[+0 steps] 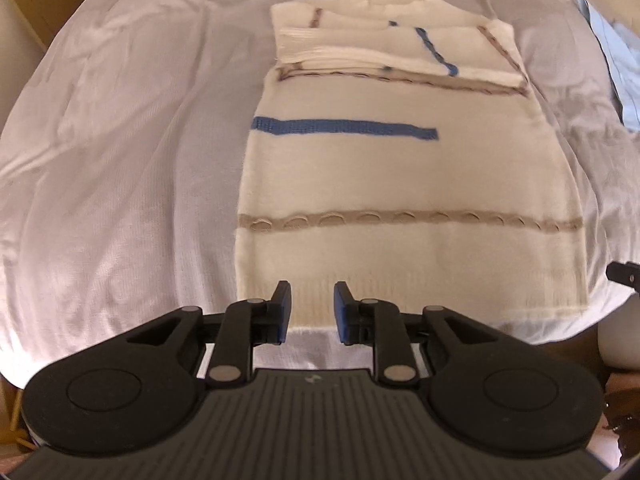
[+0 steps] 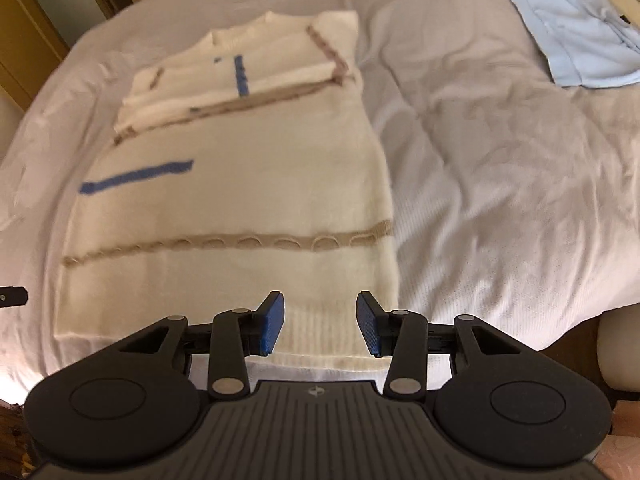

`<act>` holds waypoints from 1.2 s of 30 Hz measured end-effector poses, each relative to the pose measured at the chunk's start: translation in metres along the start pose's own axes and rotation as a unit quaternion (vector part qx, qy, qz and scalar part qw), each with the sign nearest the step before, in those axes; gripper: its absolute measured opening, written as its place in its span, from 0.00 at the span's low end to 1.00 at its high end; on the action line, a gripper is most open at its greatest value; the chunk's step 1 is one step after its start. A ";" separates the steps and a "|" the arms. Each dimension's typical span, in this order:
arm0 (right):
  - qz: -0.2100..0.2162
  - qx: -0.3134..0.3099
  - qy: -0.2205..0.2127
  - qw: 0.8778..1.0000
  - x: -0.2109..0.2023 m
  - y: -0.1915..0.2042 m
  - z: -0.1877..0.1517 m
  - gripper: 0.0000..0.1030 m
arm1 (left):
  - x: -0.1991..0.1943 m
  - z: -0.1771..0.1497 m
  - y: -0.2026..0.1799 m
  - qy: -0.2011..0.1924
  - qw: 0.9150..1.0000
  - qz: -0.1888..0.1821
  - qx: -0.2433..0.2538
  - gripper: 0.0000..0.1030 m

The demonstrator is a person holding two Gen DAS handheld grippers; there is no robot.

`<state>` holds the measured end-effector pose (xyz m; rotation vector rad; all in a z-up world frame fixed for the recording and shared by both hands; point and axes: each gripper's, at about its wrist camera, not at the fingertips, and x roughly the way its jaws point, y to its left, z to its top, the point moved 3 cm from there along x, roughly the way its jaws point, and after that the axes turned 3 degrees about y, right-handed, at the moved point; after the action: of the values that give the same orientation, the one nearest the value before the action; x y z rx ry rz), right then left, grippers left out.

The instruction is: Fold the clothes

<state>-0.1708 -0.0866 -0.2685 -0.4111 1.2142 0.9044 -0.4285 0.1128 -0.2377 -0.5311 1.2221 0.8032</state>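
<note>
We see our left gripper (image 1: 313, 312), blue-padded jaws apart, over the ribbed hem of a cream knitted sweater (image 1: 400, 176) on white bedding (image 1: 120, 140).

Setting: home bedroom. Evidence: bed (image 2: 500, 184) with wrinkled white cover filling both views; wooden cabinet (image 2: 28, 40) at far left; sweater (image 1: 400, 168) laid flat on bed; light blue garment (image 2: 568, 40) at far right corner.

A white bedsheet (image 2: 500, 168) covers the bed beside wooden furniture (image 2: 24, 40).
</note>
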 end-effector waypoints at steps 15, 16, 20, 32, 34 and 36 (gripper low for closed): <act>0.027 -0.005 0.000 1.000 -0.020 -0.001 -0.006 0.42 | -0.016 -0.015 -0.021 0.014 1.000 0.007 0.009 0.24; 0.029 -0.006 0.001 1.000 -0.020 -0.001 -0.006 0.43 | -0.013 -0.017 -0.021 0.018 1.000 0.007 0.009 0.24; 0.025 -0.005 0.016 1.000 -0.015 -0.003 -0.012 0.43 | -0.004 -0.024 -0.022 0.032 0.999 0.009 0.007 0.24; 0.016 -0.009 0.052 0.998 0.002 -0.007 -0.030 0.43 | 0.024 -0.050 -0.020 0.051 0.998 0.015 0.017 0.25; 0.014 -0.011 0.054 0.998 0.005 -0.007 -0.033 0.45 | 0.027 -0.056 -0.019 0.045 0.999 0.016 0.026 0.25; 0.010 -0.021 0.050 0.998 0.007 -0.008 -0.036 0.45 | 0.031 -0.062 -0.018 0.035 0.998 0.022 0.042 0.25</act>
<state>-0.1866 -0.1146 -0.2884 -0.4834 1.2946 0.9365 -0.4486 0.0632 -0.2859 -0.4683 1.3306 0.7722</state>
